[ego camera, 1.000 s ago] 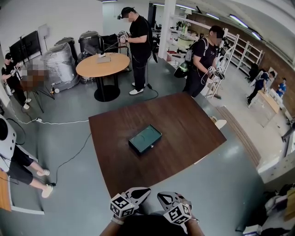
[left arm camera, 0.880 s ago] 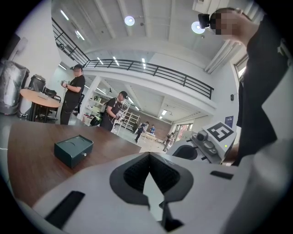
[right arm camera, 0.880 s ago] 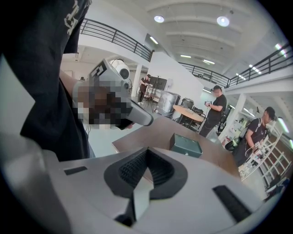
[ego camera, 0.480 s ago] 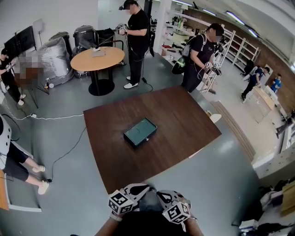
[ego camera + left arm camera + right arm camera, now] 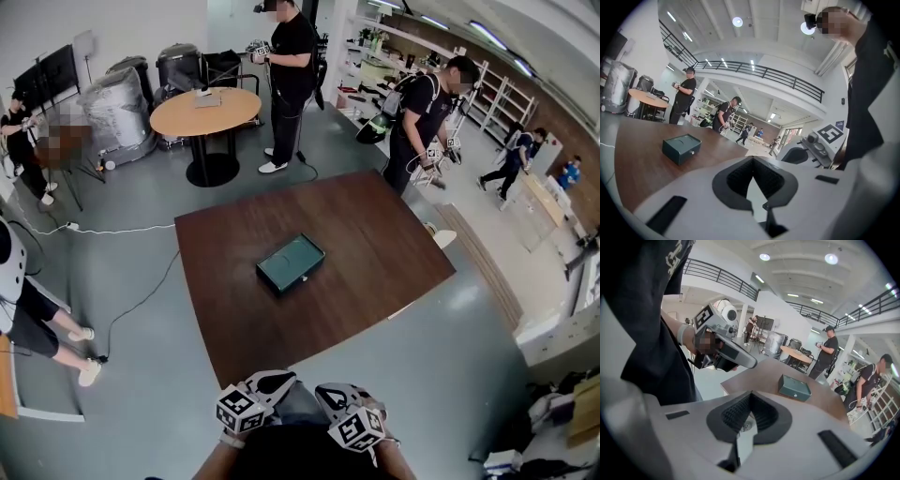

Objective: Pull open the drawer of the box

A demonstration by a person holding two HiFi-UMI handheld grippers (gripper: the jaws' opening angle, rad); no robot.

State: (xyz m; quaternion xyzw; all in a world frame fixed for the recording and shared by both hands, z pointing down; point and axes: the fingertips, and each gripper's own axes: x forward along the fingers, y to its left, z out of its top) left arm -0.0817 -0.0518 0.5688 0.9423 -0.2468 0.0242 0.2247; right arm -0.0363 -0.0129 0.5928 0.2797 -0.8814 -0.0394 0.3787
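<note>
Bright, even light comes from ceiling lamps (image 5: 764,257), which flare white in both gripper views. Shadows are faint, and the dark counter (image 5: 375,253) shows only a dull sheen. Straight lines bow towards the edges. The gripper views have round black borders and soft foregrounds.

A dark brown square table (image 5: 375,253) stood on the grey floor (image 5: 150,225), one corner turned toward the person. Near its middle lay a single thing, a low dark green box (image 5: 292,262), resting flat on the wood and set at an angle to the table's edges. Its drawer (image 5: 689,153) sat flush in the front, with a small knob on its face.
</note>
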